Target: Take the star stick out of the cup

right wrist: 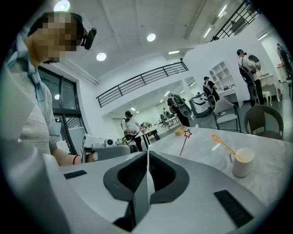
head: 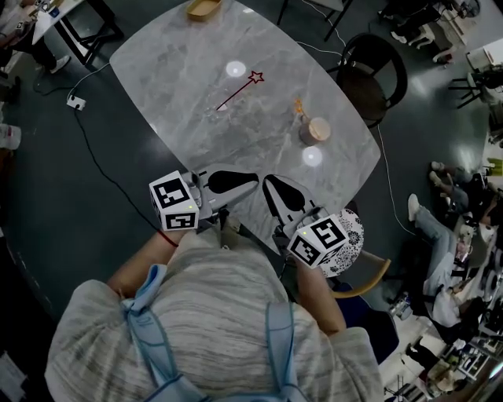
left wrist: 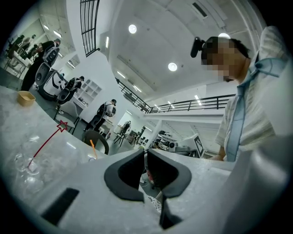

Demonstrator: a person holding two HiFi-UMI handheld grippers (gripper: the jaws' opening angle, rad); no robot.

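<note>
- The left gripper [left wrist: 145, 157] has its jaws pressed together with nothing between them; it sits low in the head view, at the near edge of the marble table [head: 181, 63].
- The right gripper [right wrist: 147, 157] is likewise closed and empty, just beside the left one.
- The red star stick [head: 238, 92] leans in a clear glass [left wrist: 24, 167], upper centre of the head view, well apart from both grippers.
- An orange star stick [head: 299, 106] stands in a pale cup [head: 316, 130], right of centre.
- A wooden bowl [head: 203, 9] sits at the table's top edge.
- Both sticks remain in their cups, so I judge nothing done: reach, grasp and lift are all left.
</note>
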